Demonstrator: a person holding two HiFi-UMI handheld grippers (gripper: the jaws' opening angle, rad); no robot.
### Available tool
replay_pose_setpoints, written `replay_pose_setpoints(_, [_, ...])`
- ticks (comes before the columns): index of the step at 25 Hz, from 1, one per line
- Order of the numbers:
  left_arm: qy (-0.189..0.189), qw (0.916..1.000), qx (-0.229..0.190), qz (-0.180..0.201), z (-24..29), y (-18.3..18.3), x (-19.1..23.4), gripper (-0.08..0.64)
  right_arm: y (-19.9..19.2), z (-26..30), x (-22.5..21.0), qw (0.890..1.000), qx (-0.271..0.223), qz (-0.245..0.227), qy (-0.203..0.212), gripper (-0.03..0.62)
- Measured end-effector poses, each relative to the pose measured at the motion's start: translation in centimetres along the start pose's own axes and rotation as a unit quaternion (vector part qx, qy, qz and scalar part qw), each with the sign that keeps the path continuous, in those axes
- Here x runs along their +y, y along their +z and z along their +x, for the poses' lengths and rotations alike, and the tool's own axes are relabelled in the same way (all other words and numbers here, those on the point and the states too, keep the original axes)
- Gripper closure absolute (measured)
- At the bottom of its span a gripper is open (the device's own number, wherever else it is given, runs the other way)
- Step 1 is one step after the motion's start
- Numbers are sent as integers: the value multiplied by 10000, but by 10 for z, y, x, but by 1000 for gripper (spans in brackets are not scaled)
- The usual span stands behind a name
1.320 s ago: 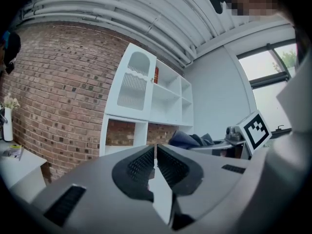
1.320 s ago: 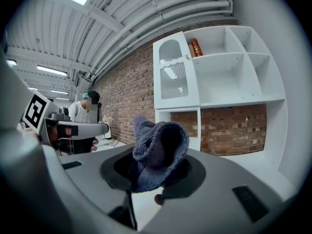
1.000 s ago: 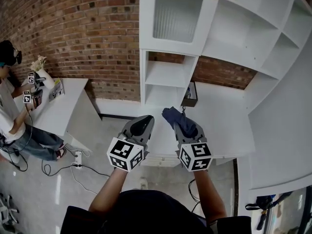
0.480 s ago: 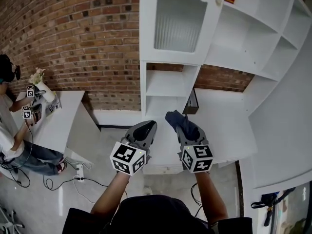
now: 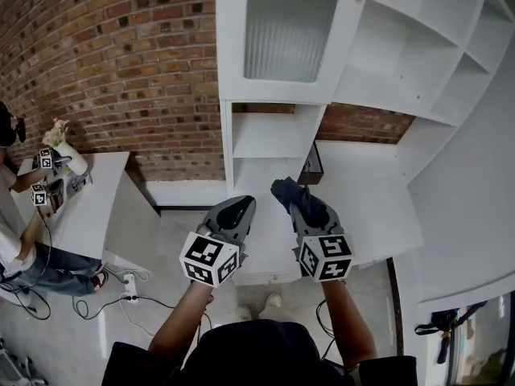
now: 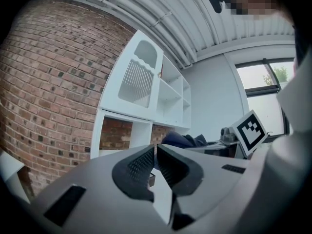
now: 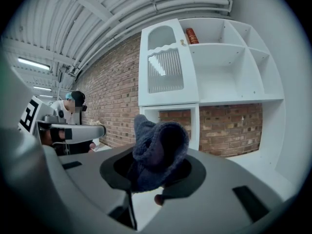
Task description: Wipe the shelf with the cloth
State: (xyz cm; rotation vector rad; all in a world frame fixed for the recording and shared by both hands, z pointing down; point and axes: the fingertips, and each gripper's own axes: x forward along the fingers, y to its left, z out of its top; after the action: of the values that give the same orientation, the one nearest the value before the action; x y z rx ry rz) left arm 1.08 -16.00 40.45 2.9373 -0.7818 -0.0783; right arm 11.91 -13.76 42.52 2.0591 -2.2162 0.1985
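The cloth (image 5: 288,191) is clamped in the right gripper (image 5: 299,206) over the desk's (image 5: 362,191) front edge, short of the shelf (image 5: 269,133); the left gripper (image 5: 239,207) is closed, empty. Flat, firm contact should be kept.

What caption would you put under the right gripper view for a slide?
The right tongs clamp a dark blue cloth, facing a white shelf against a brick wall.

all views (one overhead) apparently share shelf (image 5: 267,137).
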Motion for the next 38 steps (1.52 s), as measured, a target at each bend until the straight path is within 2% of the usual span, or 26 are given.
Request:
replay_pose_setpoints(13, [187,9998,24,26,34,3,19,529,5,36,-20,9998,21,-12,200,460])
replay_pose_setpoints(38, [523,9986,-2,29,118,-2,56,529,8,119,-89,9991,96,-158,378,459])
